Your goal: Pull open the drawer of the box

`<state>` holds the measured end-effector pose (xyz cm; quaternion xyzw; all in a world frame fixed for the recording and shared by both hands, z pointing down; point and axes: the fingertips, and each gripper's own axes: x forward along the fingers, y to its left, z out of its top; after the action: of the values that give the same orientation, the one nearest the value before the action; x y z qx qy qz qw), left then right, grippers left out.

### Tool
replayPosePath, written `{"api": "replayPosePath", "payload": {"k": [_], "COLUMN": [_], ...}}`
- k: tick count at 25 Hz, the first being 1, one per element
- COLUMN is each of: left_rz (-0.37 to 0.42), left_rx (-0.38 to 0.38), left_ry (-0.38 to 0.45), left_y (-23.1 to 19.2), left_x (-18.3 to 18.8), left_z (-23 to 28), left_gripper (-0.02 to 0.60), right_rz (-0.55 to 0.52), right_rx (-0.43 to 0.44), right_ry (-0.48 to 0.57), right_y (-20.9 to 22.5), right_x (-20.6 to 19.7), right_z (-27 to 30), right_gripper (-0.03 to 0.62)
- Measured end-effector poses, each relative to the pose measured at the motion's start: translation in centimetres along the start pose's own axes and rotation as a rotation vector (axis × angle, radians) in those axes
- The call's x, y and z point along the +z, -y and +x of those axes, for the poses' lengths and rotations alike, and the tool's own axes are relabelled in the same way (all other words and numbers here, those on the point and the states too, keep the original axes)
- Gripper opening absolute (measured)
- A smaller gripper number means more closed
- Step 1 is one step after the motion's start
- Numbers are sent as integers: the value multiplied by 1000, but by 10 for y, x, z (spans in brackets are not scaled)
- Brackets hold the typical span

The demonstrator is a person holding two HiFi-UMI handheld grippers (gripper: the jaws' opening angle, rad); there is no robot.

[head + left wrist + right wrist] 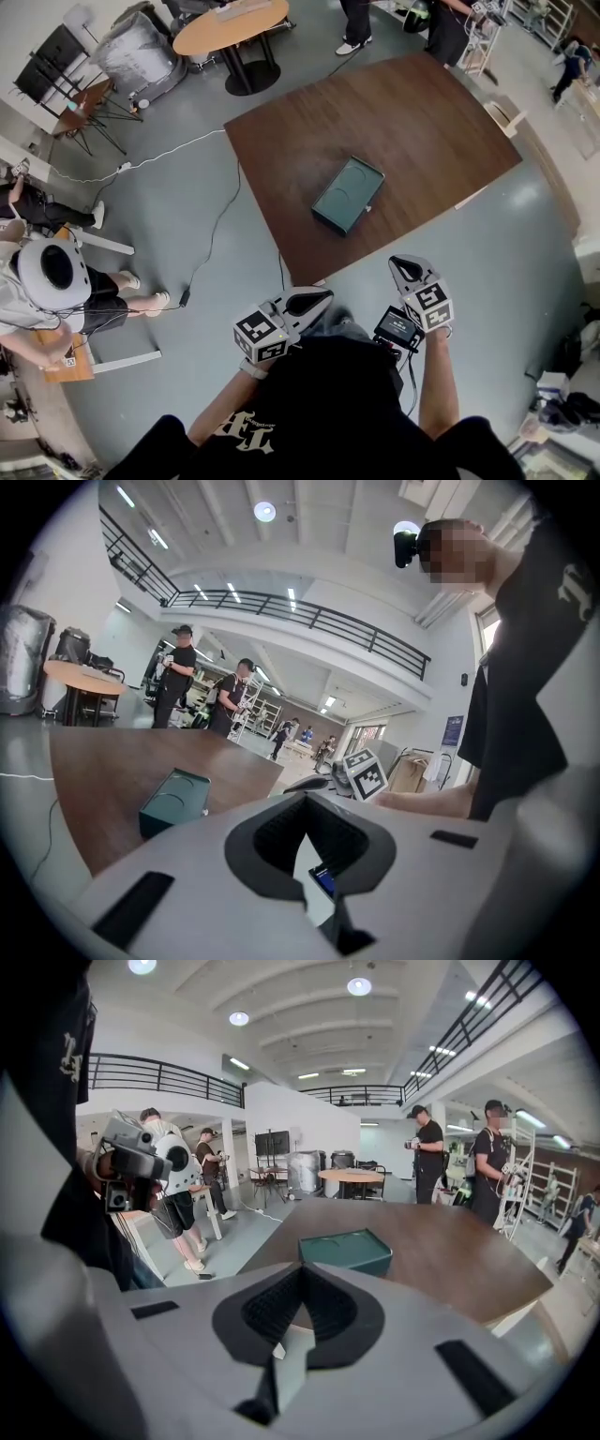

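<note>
The box [348,195] lies flat near the middle of the brown table [422,112], a dark green case set at an angle, with nothing else on the tabletop around it. No drawer stands out from it, so I'd call the drawer closed. Its front is too small to read from here, though a tiny pale bit at the box's near right corner may be the pull.

Now you: both tools are held close to your body, short of the table's near edge and well apart from the box. Your left gripper [319,297] has its jaws together with nothing between them. Your right gripper [401,265] is the same, pinched closed and empty, looking straight at the box's near end.

So this is the approach, and the pull has not yet begun. Next you need to reach the table, find the drawer face, part one pair of jaws and bring them around the pull. The box looks light, so steady it with the other gripper or it may slide along with the drawer.
</note>
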<state>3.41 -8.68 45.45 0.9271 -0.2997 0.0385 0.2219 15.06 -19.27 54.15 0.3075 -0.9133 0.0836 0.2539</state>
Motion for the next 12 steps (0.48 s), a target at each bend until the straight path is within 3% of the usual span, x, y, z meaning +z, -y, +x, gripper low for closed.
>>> {"api": "replayPosePath", "payload": {"k": [12], "left_rz": [-18], "left_rx": [46], "left_ry": [37], "left_y": [-28], "left_x": [-9], "left_z": [2], "left_gripper": [5], "right_rz": [-65], "right_rx": [3], "right_ry": [-46], "right_y": [40], "right_x": [-17], "right_z": [85], "right_gripper": [20]}}
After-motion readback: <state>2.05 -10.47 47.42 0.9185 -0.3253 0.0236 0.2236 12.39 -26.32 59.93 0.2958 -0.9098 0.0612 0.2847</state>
